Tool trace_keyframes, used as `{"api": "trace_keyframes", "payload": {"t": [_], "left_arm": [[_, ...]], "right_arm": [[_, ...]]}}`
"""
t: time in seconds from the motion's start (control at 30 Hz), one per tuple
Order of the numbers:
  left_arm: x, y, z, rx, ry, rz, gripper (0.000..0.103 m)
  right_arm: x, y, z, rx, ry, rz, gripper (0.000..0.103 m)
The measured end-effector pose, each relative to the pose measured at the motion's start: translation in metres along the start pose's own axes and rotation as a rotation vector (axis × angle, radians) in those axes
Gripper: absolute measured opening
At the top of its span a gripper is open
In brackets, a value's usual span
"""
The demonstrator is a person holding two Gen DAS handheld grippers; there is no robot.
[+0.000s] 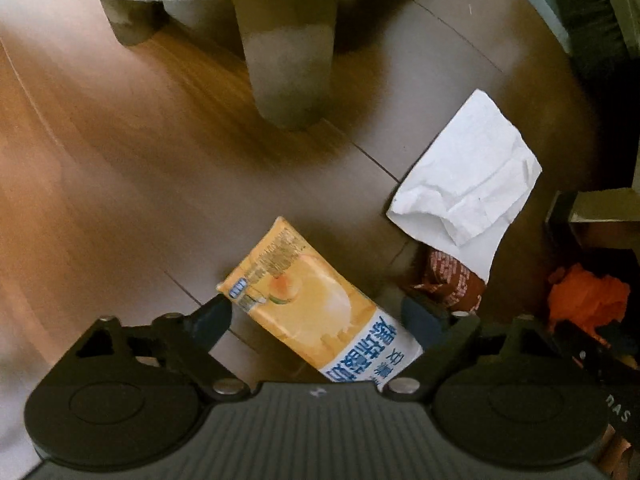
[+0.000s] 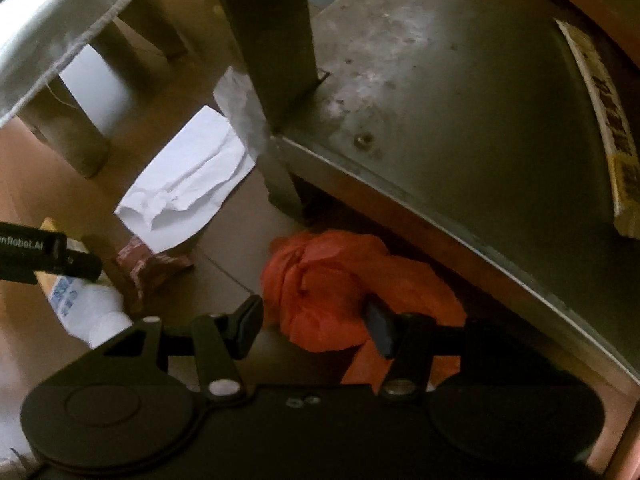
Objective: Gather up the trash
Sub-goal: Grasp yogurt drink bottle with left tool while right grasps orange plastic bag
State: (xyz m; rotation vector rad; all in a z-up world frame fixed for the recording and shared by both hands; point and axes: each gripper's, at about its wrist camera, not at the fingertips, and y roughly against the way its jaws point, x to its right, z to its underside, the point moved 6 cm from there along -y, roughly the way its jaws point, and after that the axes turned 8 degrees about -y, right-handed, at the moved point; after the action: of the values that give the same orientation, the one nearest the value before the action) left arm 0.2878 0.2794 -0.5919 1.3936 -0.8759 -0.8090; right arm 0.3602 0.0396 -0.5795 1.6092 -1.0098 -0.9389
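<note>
Left wrist view: the left claw (image 1: 316, 312) is seen spread wide over the floor (image 1: 120, 184), its jaws set either side of a yellow carton (image 1: 308, 300) without yet being closed on it; one finger tip lies at the carton's near corner, the other stands clear on the far side. The carton is laid flat, its long axis run diagonally from lower right, beneath the claw body, to upper left, with the yellow end pointed away towards a chair leg (image 1: 288, 76). The straddle is judged to be a line-up for a pinch across the narrow width. A white paper (image 1: 468, 184) is seen just beyond to the right, partly draped over a brown wrapper (image 1: 452, 276), with an orange bag (image 1: 584, 296) at the far right edge.

Right wrist view: the right claw (image 2: 316, 324) is shown open around the orange bag (image 2: 332, 292), which is crumpled on the floor under the edge of a metal shelf (image 2: 440, 100); one finger is pressed into its folds while the other stands just clear. The low reach is judged to be needed because the bag is tucked beneath the shelf. The paper (image 2: 188, 184), wrapper (image 2: 152, 260) and carton (image 2: 80, 300) are seen to the left, with the other gripper above the carton
</note>
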Motion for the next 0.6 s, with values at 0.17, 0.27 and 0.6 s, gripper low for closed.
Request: {"api": "trace_keyframes", "payload": {"t": [0.17, 0.27, 0.6], "left_arm": [[0.006, -0.008, 0.006, -0.029, -0.034, 0.01, 0.054], [0.008, -0.007, 0.01, -0.033, -0.058, 0.006, 0.047], [-0.003, 0.018, 0.034, -0.019, -0.092, -0.007, 0.046]], "right_arm": [[-0.009, -0.01, 0.003, 0.001, 0.08, 0.047, 0.056], [-0.016, -0.017, 0.008, -0.02, 0.145, 0.066, 0.053], [-0.011, 0.017, 0.019, 0.033, 0.188, 0.019, 0.039]]}}
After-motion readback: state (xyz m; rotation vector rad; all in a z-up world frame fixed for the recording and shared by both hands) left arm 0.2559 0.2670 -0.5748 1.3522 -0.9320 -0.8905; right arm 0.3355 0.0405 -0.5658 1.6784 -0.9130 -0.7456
